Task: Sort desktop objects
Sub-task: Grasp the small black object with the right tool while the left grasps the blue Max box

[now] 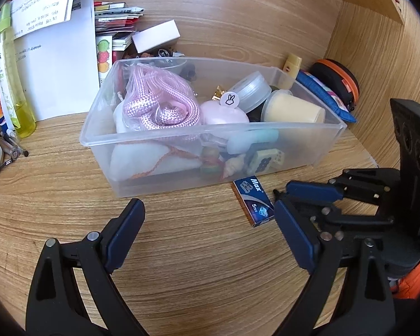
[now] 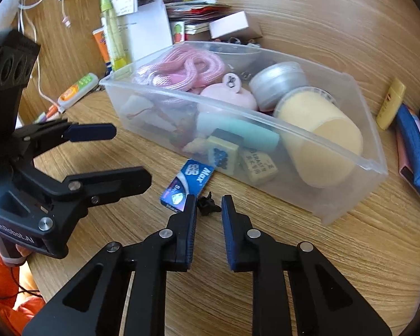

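Between narrowed right tongs (image 2: 208, 199), their camera shows a black clip (image 2: 208, 205); left tongs (image 1: 208, 206) wide.

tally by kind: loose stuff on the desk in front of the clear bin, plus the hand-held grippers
Blue Max box: 1
Small black piece: 1
Hand-held grippers: 2 (left hand-held gripper, right hand-held gripper)
Total: 4
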`<state>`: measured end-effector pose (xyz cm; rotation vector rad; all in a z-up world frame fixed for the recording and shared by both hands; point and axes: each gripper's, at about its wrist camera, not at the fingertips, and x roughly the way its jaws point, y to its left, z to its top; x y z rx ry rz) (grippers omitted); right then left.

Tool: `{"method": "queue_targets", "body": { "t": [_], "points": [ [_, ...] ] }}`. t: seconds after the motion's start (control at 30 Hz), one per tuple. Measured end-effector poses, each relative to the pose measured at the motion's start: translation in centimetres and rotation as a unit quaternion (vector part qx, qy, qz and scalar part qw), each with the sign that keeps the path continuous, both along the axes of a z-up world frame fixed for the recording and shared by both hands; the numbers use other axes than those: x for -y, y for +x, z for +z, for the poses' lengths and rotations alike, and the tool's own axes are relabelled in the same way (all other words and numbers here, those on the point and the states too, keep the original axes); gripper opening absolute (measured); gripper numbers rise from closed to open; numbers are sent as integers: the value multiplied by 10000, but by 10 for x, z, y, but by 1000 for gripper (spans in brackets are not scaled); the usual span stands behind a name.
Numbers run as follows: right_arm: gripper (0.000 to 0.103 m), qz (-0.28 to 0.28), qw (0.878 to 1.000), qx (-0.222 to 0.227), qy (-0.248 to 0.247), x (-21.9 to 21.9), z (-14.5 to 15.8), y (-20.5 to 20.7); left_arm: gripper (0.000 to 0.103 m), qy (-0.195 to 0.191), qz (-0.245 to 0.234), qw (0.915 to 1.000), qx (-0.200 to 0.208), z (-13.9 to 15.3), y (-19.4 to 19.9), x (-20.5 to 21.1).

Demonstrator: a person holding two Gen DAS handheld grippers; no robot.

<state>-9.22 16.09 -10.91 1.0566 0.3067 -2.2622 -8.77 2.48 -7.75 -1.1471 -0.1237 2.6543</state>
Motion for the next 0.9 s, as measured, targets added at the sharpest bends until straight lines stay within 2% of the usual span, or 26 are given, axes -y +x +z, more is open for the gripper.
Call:
{"method": "queue_targets", "body": {
  "t": [0.2,0.4,0.47,0.53,0.6,0.77,0.9],
  "points": [
    [16,-153,9998,-100,-93,-16,5,-3,94,-319,-17,9995,42,-1,0,-16],
    [16,-244,9992,-90,-293,-32,10,-6,93,-538,-11,9984,-159,4,2,-36],
    [16,-251,9991,-78,-339,-33,10,-6,85,-616,-59,9980,-86,2,-1,-45],
    [16,-253,9991,-135,-326,-32,11,-5,74,-639,-100,9979,42,-2,-6,-53],
    [16,-336,9990,-185,-232,-32,11,-5,69,-639,-89,9978,158,-4,-10,-57],
    [16,-359,9989,-236,-200,-32,11,-6,63,-615,57,9978,259,-7,-15,-58],
    [16,-465,9986,-212,-153,-34,10,-9,54,-636,150,9972,371,-10,-17,-58]
  ]
}}
